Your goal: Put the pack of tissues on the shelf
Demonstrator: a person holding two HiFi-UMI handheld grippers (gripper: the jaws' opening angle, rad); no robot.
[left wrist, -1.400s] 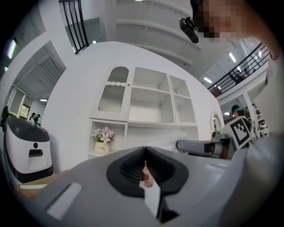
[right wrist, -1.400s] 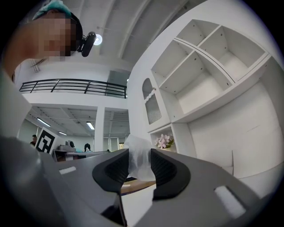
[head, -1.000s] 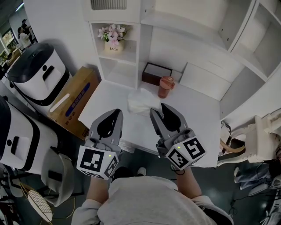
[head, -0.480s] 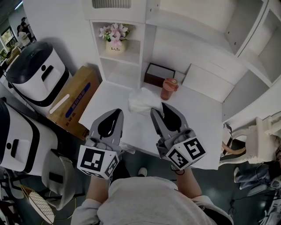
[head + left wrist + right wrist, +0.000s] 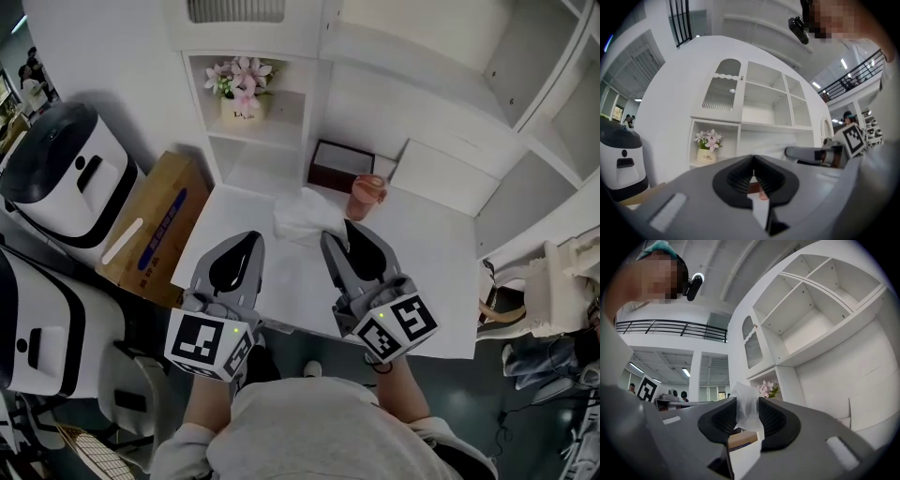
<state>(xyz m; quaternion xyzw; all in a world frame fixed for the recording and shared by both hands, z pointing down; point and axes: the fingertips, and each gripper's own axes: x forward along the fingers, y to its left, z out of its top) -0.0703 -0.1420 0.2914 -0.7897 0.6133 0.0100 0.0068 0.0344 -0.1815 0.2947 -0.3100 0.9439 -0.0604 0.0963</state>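
One loose fold of the pack of tissues (image 5: pixel 302 214) is all our right gripper (image 5: pixel 747 402) pinches; it could slip; left gripper (image 5: pixel 753 163) pressed together.

**Open room at lower right and upper right; clutter at centre**

In the head view, the white tabletop (image 5: pixel 422 272) lies bare toward the lower right. At centre a dark brown box (image 5: pixel 339 164), a lidded orange cup (image 5: pixel 367 195) and a white flat panel (image 5: pixel 439 178) line its back. The white shelf unit (image 5: pixel 441 94) stands open at upper right. A pot of pink flowers (image 5: pixel 239 89) fills the upper-left cubby.
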